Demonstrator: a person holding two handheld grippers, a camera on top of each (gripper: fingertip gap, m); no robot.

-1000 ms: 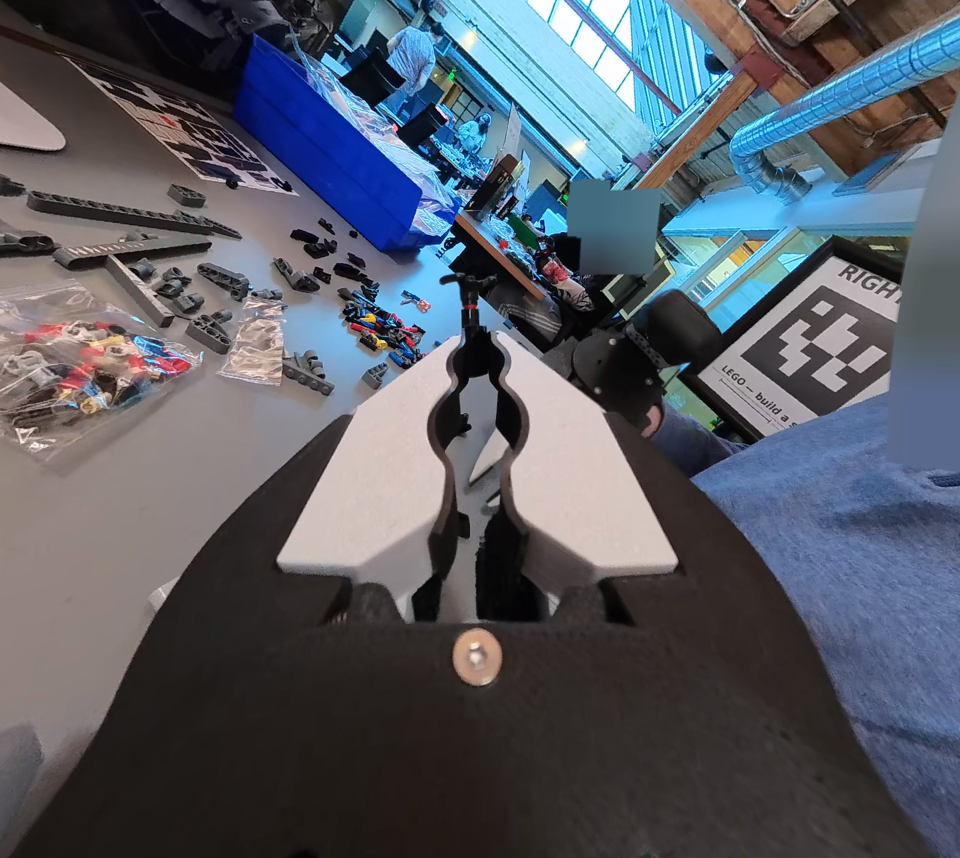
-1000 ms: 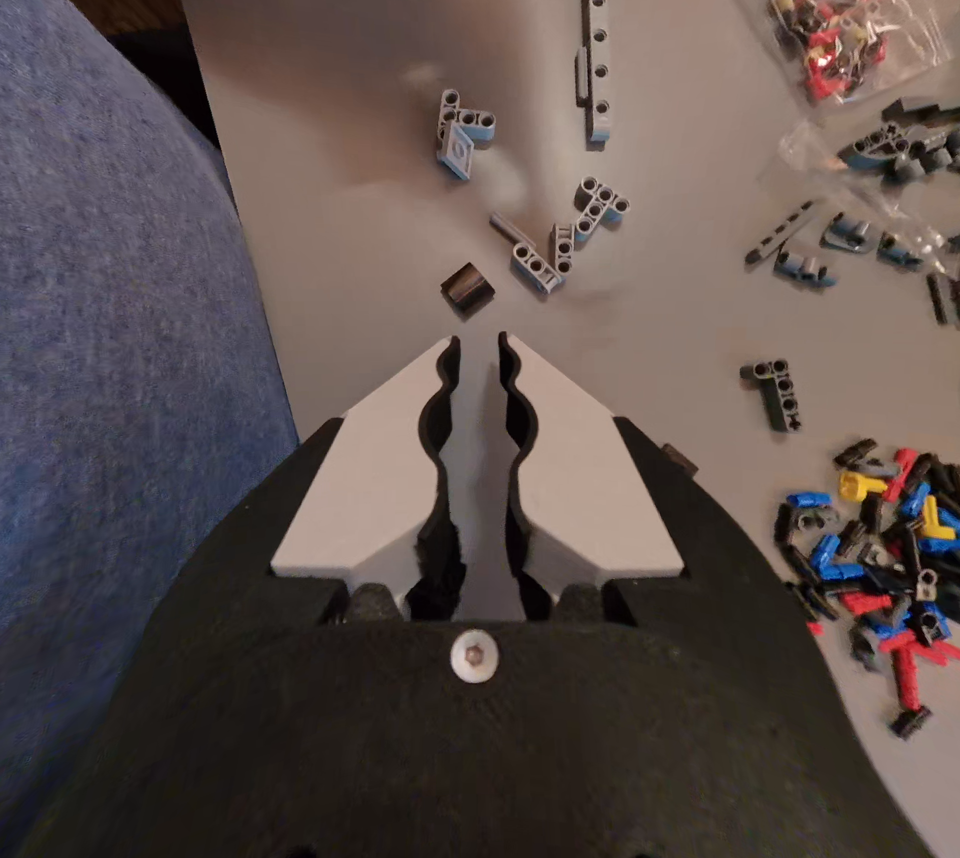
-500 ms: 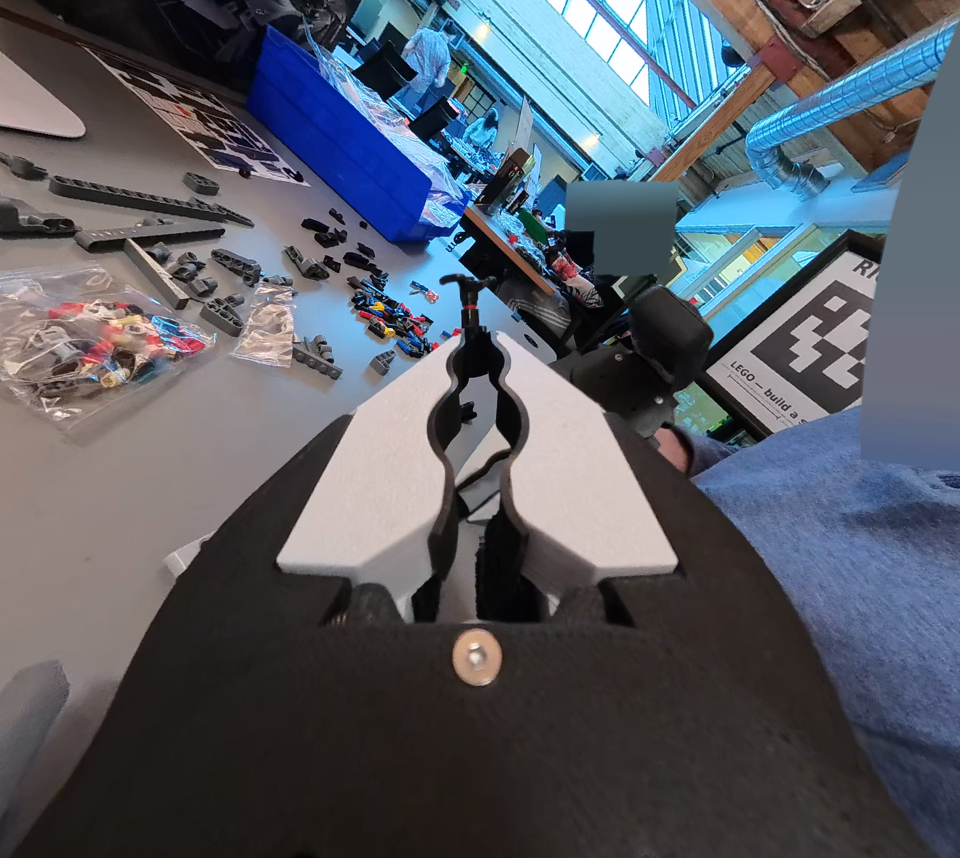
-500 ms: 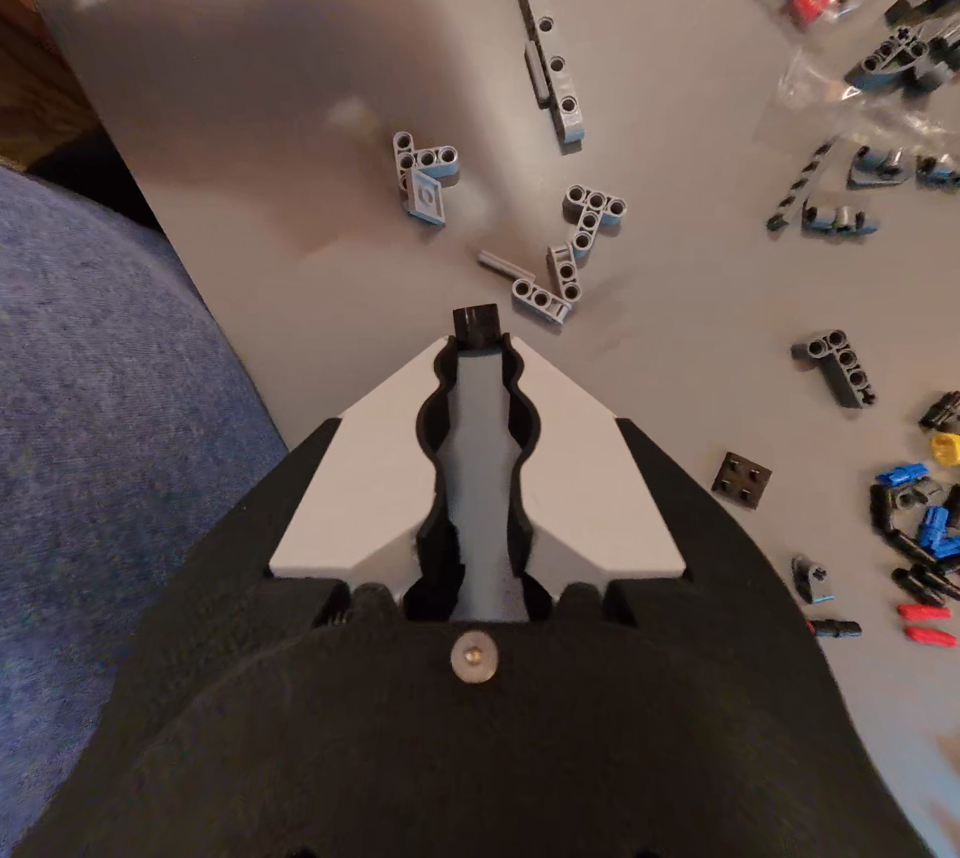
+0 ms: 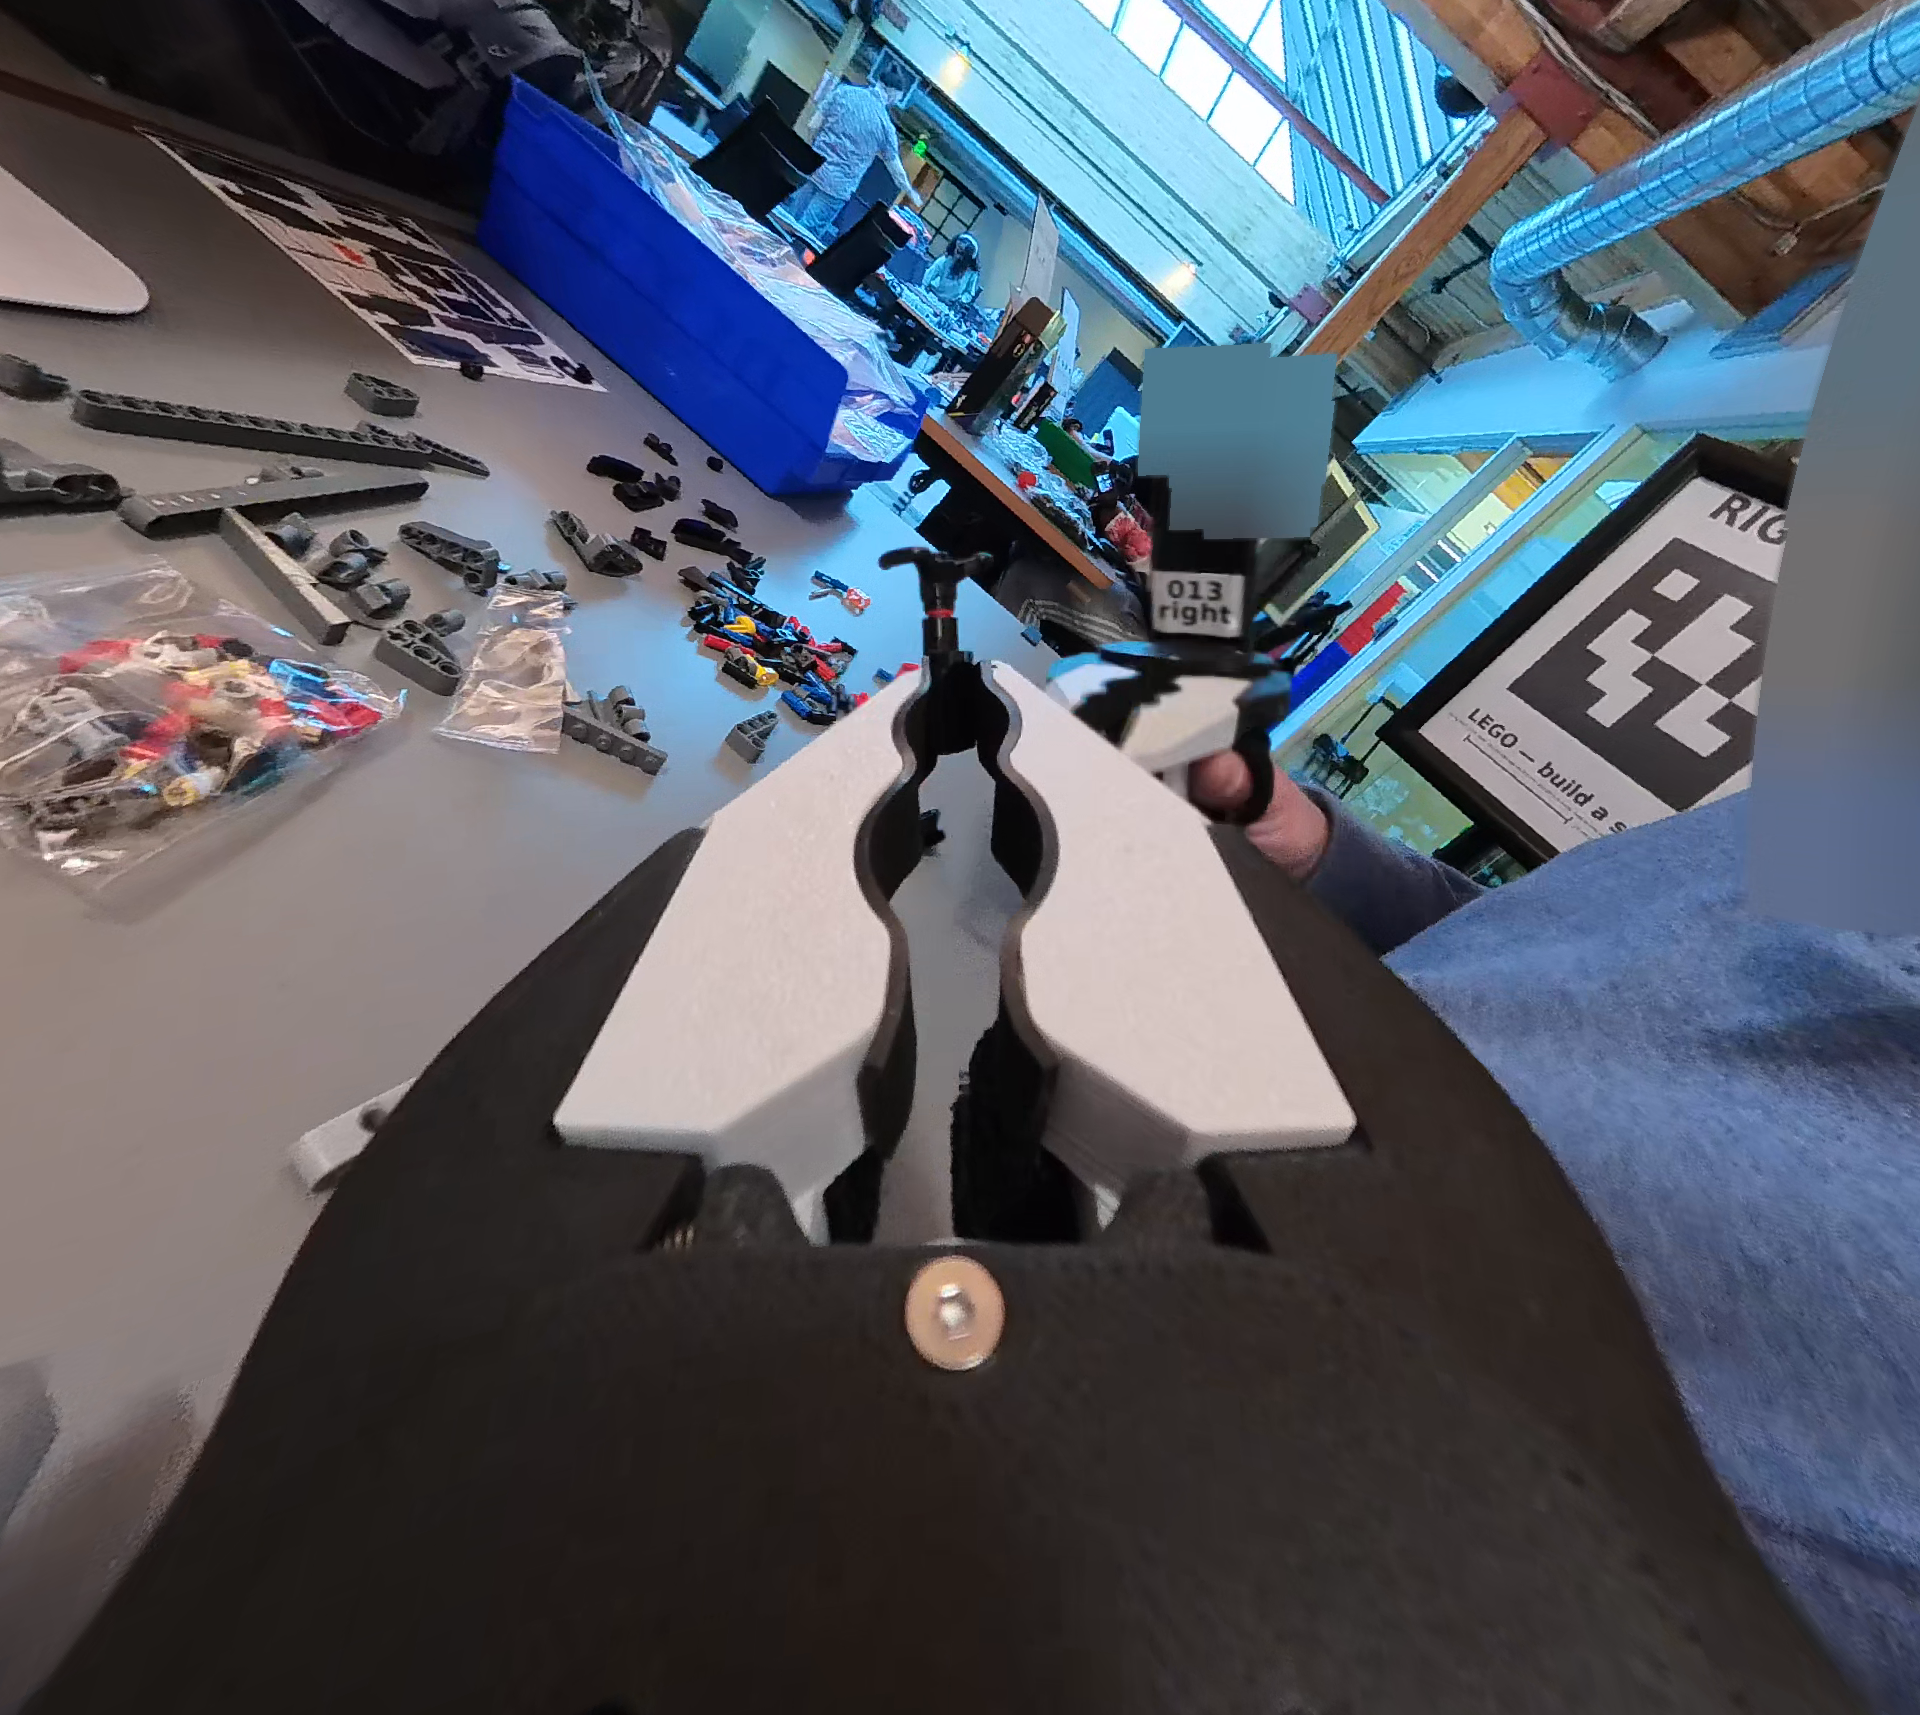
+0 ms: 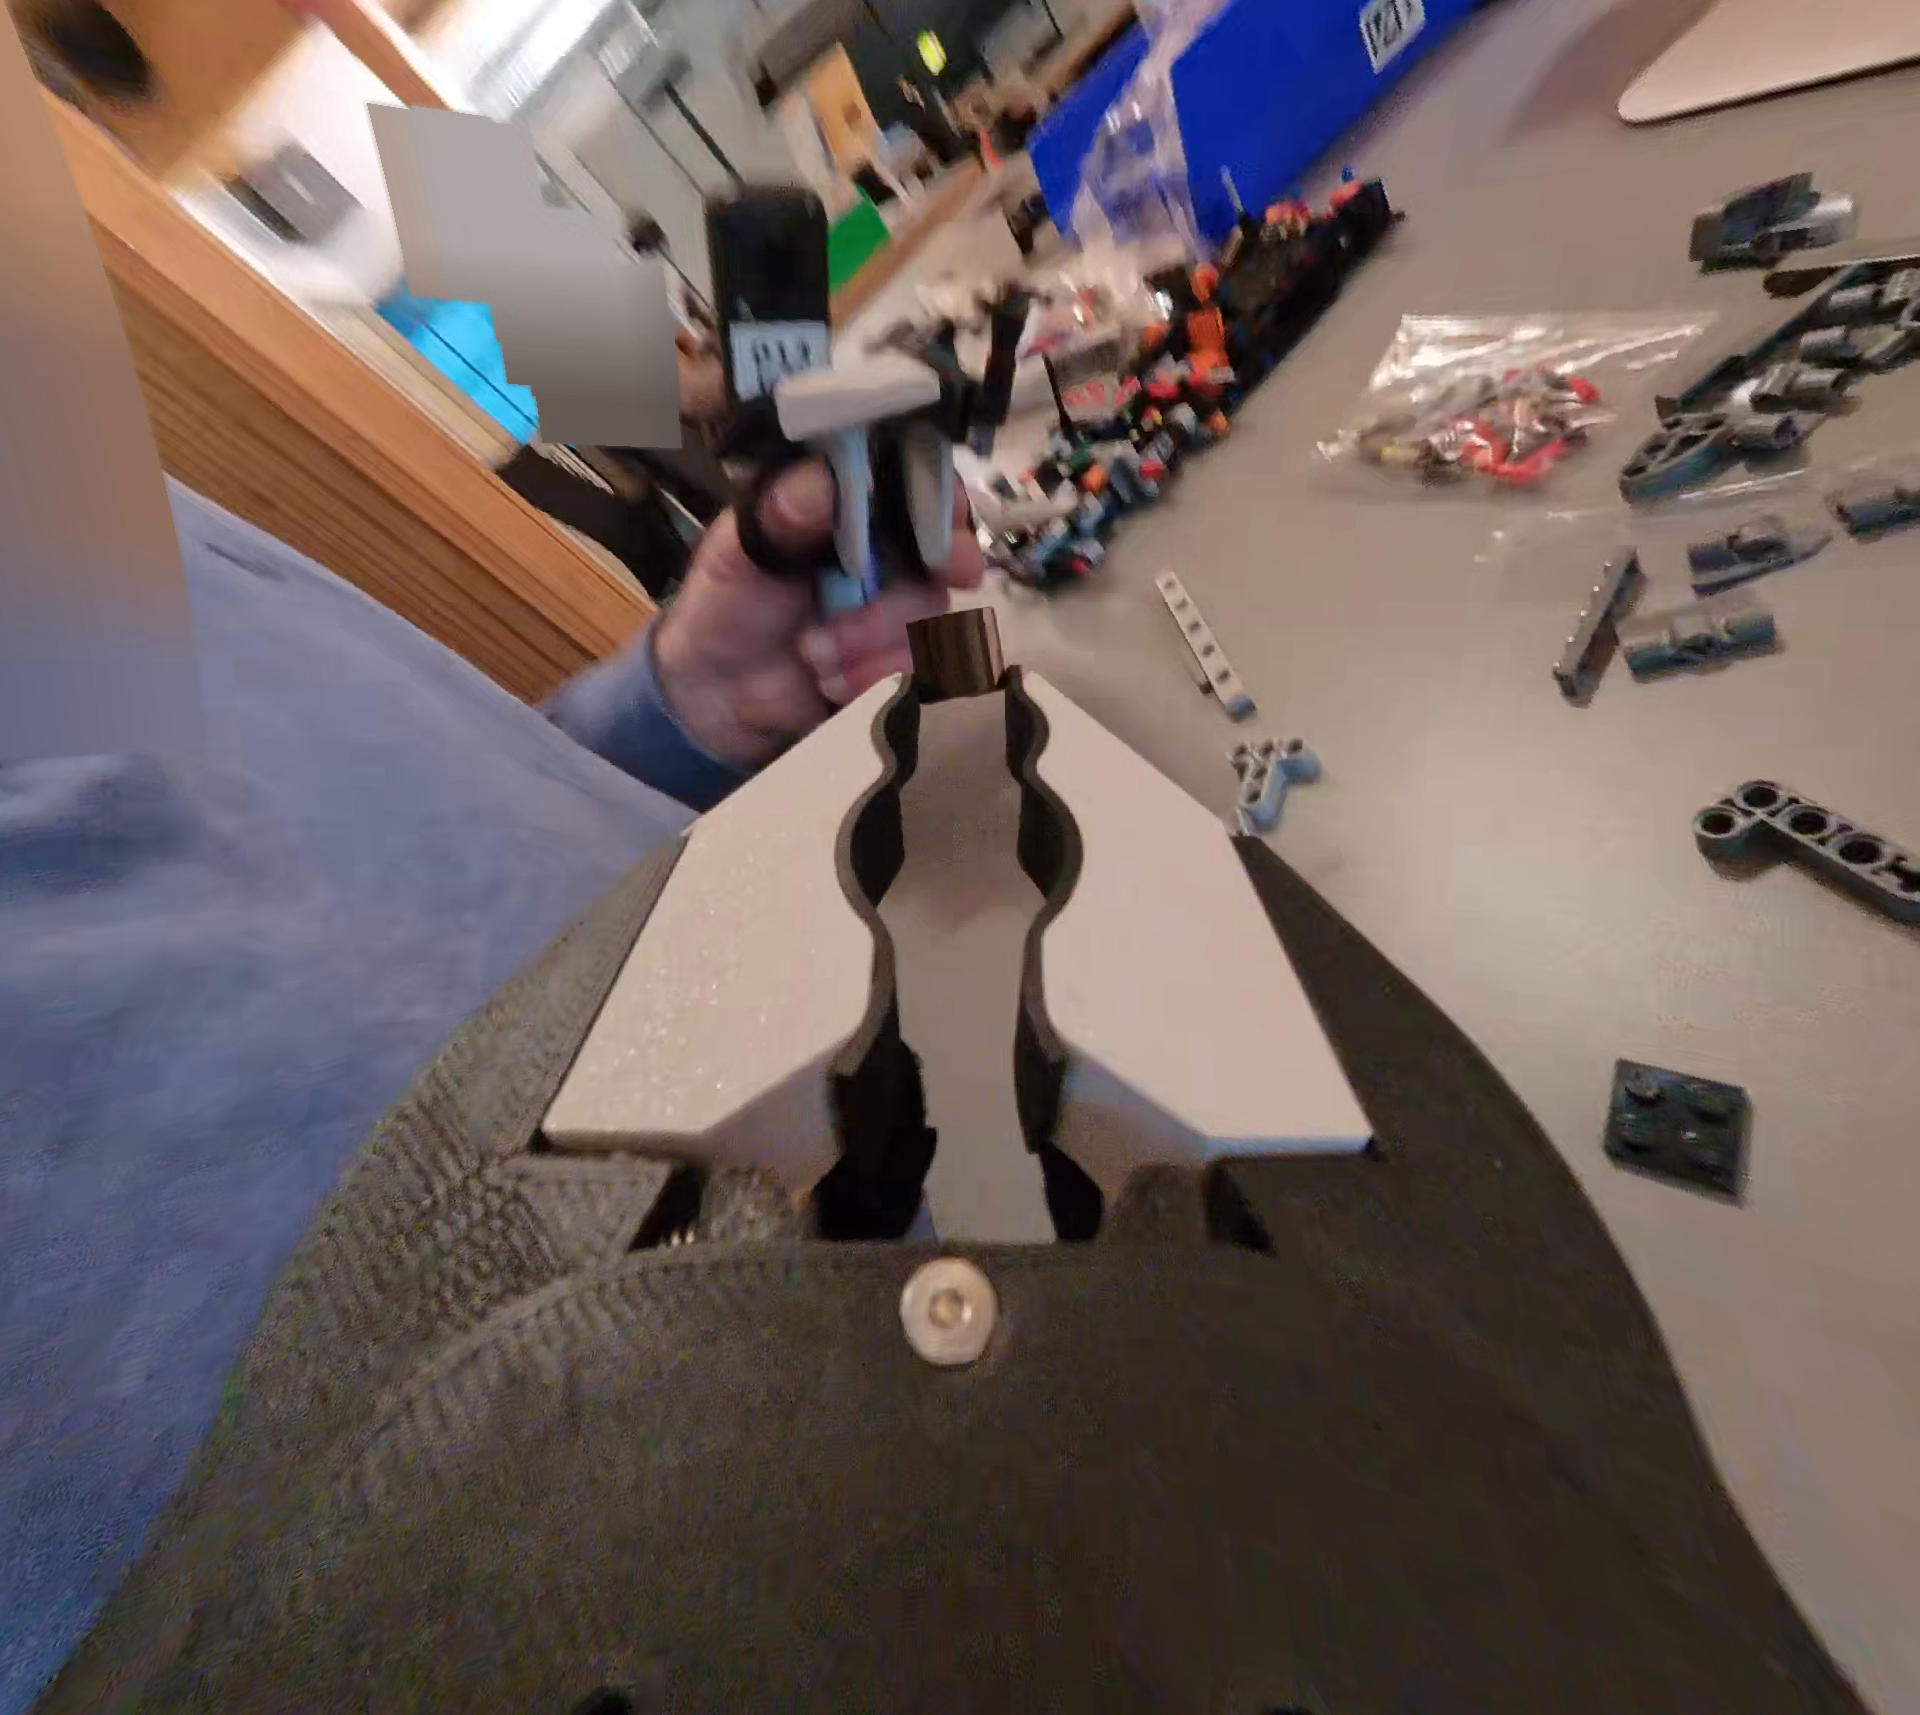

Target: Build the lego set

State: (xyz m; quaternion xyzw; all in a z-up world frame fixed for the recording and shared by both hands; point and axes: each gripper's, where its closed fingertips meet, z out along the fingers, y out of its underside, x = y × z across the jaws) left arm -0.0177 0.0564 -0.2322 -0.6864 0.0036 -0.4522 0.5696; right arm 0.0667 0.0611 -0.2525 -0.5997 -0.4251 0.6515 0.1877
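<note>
Left tool (image 5: 954, 699): clamped on black axle assembly (image 5: 938, 616), raised above desk (image 5: 312, 886). Right tool (image 6: 958, 678): clamped on small dark bush (image 6: 954, 649) beside it. Advice: align bore with axle, slide on slowly.

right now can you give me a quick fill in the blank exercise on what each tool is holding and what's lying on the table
1. The right tool is shut on a small ____ cylindrical piece.
2. The left tool grips a thin black assembly with a ____ ring around its stem.
3. The long storage bin at the far side of the grey table is ____.
4. Small mixed pieces sit in a clear plastic ____ on the table.

Missing words: black; red; blue; bag
</note>
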